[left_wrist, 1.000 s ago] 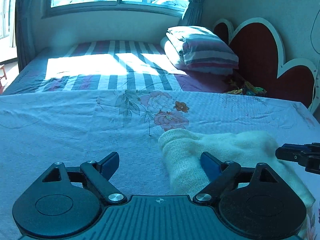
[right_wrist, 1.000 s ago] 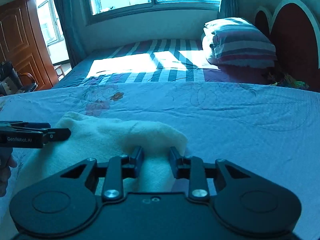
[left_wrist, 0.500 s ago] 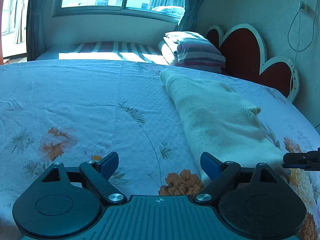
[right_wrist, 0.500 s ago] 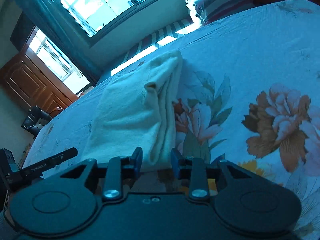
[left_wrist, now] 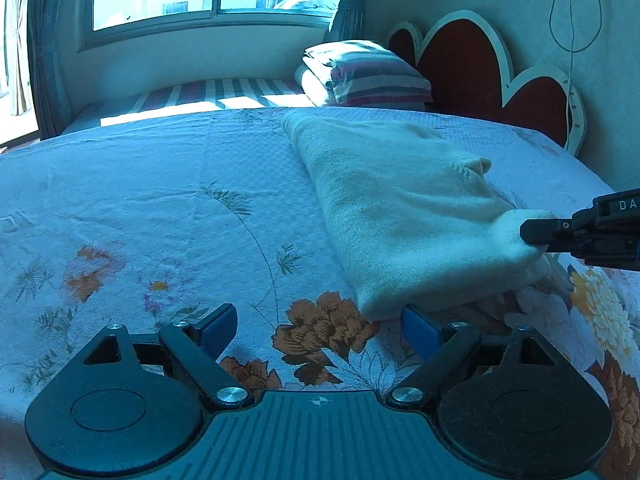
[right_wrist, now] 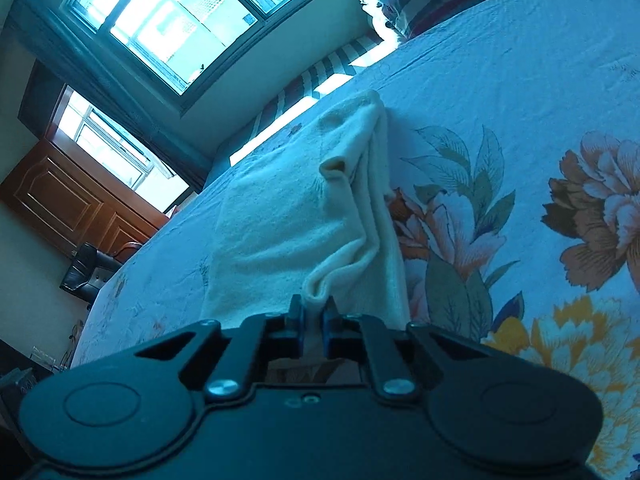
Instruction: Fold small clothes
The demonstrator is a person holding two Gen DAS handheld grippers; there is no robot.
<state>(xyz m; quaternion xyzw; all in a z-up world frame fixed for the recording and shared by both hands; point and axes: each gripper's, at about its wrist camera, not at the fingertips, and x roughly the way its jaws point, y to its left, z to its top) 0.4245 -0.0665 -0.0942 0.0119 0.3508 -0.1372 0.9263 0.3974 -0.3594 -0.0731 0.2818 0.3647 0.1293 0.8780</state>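
Sweater (left_wrist: 404,216): cream, folded lengthwise on the floral bedsheet (left_wrist: 160,208), below the striped pillow (left_wrist: 368,74).
Right gripper (right_wrist: 313,314): just closed, pinching the sweater's near corner.
Left gripper (left_wrist: 320,326): wide, empty, at the sweater's near edge.

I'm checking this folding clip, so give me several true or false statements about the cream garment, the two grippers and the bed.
1. The right gripper is pinching the cream knitted garment. True.
2. The left gripper is clamped on the garment. False: its jaws stand wide open, with only one finger beside the garment's near edge.
3. The garment lies on a floral bedsheet. True.
4. The striped pillow rests on top of the garment. False: it sits beyond it, by the red heart-shaped headboard.
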